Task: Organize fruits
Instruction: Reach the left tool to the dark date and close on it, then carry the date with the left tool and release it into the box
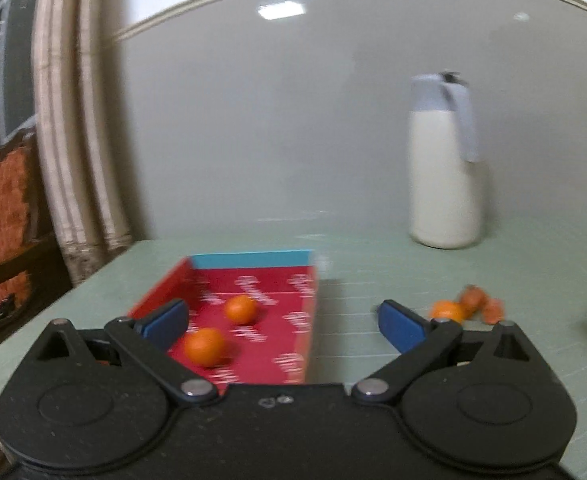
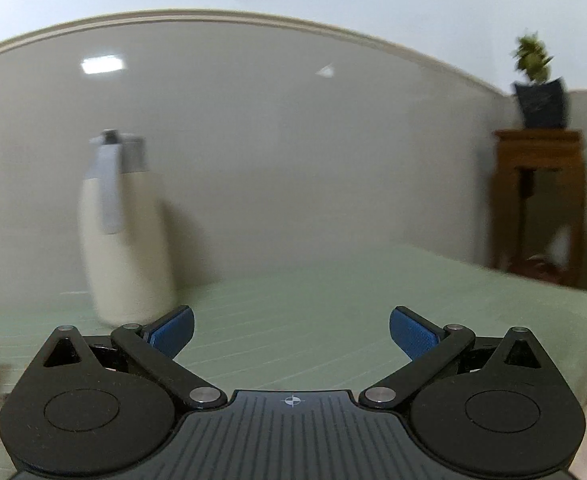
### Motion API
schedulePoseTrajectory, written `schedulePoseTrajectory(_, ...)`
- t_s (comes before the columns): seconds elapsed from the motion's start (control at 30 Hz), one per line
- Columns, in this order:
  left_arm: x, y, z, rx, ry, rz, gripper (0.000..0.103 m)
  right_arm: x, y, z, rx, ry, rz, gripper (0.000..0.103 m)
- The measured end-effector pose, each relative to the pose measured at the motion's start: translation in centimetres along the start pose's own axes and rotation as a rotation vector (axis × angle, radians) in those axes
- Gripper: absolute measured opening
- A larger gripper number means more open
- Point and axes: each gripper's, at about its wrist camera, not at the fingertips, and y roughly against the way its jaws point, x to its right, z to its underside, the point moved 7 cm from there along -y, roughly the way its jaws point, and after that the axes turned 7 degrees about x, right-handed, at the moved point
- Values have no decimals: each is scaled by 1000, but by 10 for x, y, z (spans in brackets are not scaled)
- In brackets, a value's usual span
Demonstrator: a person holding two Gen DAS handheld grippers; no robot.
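Left claw (image 1: pixel 281 326): black two-finger frame with blue pads (image 1: pixel 165 322), spread wide, nothing between them. It hangs over the near end of the tray.

Right claw (image 2: pixel 292 330): same build, blue pads (image 2: pixel 411 334) spread wide, nothing gripped; bare worktop lies between them.

Shallow red cardboard tray with white printed lettering and a light blue far wall (image 1: pixel 253 259): lies flat on the worktop, left of centre in the left wrist view.

Two round orange fruits inside the tray: nearer one (image 1: pixel 204 346) just beside the left pad, farther one (image 1: pixel 241 309) toward the tray's middle. The two are apart.

Loose orange fruit (image 1: pixel 447 311): on the worktop, right of the tray, just behind the right pad of the left claw. Beside it sit small orange-red pieces (image 1: pixel 481 304), too blurred to identify.

Pale green worktop with fine lines (image 1: pixel 393 280): carries all the above.

Tall cream jug with grey lid and grey handle (image 1: pixel 443 168): upright at the back of the worktop, near the grey wall; also seen at the left of the right wrist view (image 2: pixel 125 236).

Dark wooden stand (image 2: pixel 539 200) with a potted green plant (image 2: pixel 537 92) on top: at the right, beyond the worktop.
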Motion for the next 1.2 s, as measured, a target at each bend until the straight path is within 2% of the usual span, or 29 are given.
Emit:
schedulePoseTrajectory(0.1,27,-11,-1,-25,-19,38,93,20,-3,-3,25,5,77,103)
schedulePoseTrajectory(0.2,44,-22,2,-57,-28,69,88,38,-11,-4,11,-31,100,103)
schedulePoseTrajectory(0.27,55,-31,6,-82,-42,88,77,47,-15,-3,-9,-53,101,103)
schedulePoseTrajectory(0.33,63,-42,12,-114,-52,100,71,54,-18,-3,-21,-72,102,103)
schedulePoseTrajectory(0.53,73,-70,24,-185,-53,108,60,69,-16,-7,-28,-109,85,103)
schedulePoseTrajectory(0.6,73,-79,26,-199,-43,107,60,72,-17,-8,-34,-118,72,103)
schedulePoseTrajectory(0.83,76,-110,31,-245,6,134,52,66,-18,-6,-55,-138,31,103)
schedulePoseTrajectory(0.9,78,-115,34,-261,14,145,44,63,-19,-4,-60,-133,21,103)
schedulePoseTrajectory(0.97,78,-120,38,-286,25,154,29,60,-20,-2,-68,-133,13,103)
schedulePoseTrajectory(1.2,75,-117,39,-276,53,163,27,53,-20,3,-72,-125,-5,103)
